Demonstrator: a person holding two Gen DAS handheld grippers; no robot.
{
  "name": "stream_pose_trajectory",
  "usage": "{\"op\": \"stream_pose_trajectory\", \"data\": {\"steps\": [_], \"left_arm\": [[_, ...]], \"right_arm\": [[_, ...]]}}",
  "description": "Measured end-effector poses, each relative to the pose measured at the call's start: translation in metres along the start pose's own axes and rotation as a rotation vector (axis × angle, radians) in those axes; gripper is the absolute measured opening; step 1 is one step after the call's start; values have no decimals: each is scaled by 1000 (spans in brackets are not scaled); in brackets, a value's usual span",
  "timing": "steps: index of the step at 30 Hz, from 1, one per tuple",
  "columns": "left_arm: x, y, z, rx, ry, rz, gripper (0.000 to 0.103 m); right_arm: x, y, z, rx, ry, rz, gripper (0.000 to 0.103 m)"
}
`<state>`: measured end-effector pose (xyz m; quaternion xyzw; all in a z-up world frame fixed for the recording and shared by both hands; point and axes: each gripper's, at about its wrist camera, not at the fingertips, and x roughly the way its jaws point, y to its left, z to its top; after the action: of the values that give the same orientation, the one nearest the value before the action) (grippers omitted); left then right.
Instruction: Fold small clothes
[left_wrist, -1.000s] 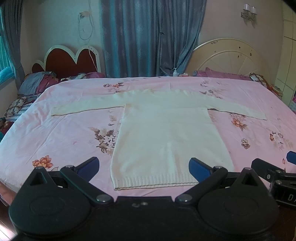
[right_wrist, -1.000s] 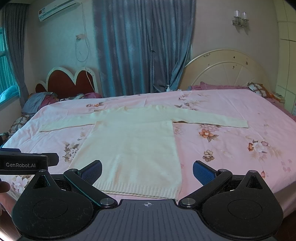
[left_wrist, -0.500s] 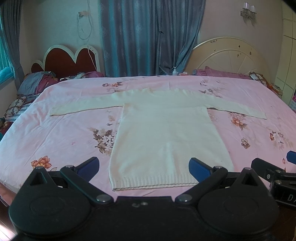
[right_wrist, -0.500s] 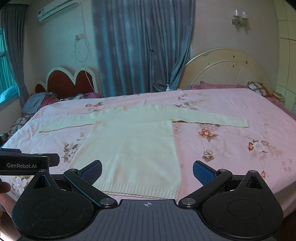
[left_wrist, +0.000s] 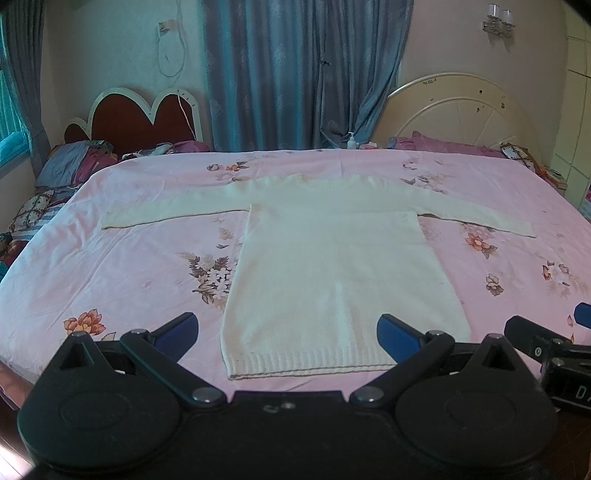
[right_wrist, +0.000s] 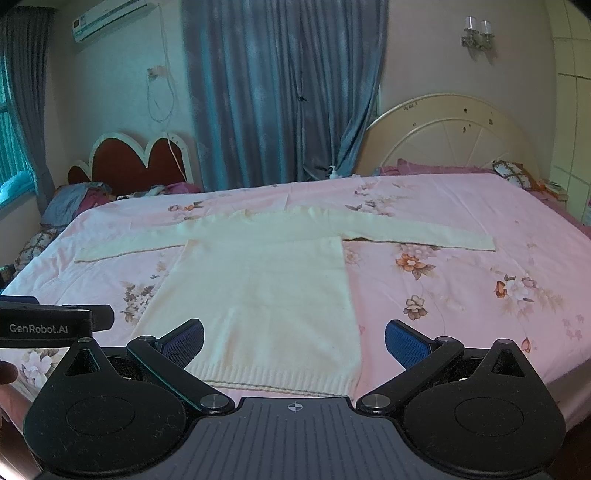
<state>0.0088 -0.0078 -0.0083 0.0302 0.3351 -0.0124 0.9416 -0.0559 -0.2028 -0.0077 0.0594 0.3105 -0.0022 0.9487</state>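
Lying flat on the pink floral bedsheet (left_wrist: 110, 266), the cream knit sweater (left_wrist: 332, 273) has both sleeves spread sideways and its ribbed hem at the near bed edge. Bare sheet surrounds it on both sides. The left gripper (left_wrist: 286, 332) and right gripper (right_wrist: 294, 341) hover spread wide above the hem, holding nothing.

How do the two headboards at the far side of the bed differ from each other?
The left headboard is dark red with a white scalloped rim, while the right headboard is one cream half-round arch with fan-like ribs. The left headboard looks lower and narrower, the right headboard taller and wider. Both stand against the wall behind the pink floral bedspread, with pillows at their feet.
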Motion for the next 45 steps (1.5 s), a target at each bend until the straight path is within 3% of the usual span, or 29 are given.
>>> {"op": "stream_pose_trajectory", "data": {"steps": [8,15,25,30,45], "left_arm": [[4,6,0,-10,-1,1,103],[10,8,3,-26,46,-6,103],[25,12,8,-22,37,2,103],[42,14,17,-56,66,-27,103],[126,25,51,-22,107,-36,103]], "right_arm": [[6,0,-2,1,6,-4,103],[9,0,-3,2,8,-6,103],[31,-4,0,19,20,-33,103],[45,-6,6,26,28,-50,103],[123,-10,31,57,70,-139,103]]}}
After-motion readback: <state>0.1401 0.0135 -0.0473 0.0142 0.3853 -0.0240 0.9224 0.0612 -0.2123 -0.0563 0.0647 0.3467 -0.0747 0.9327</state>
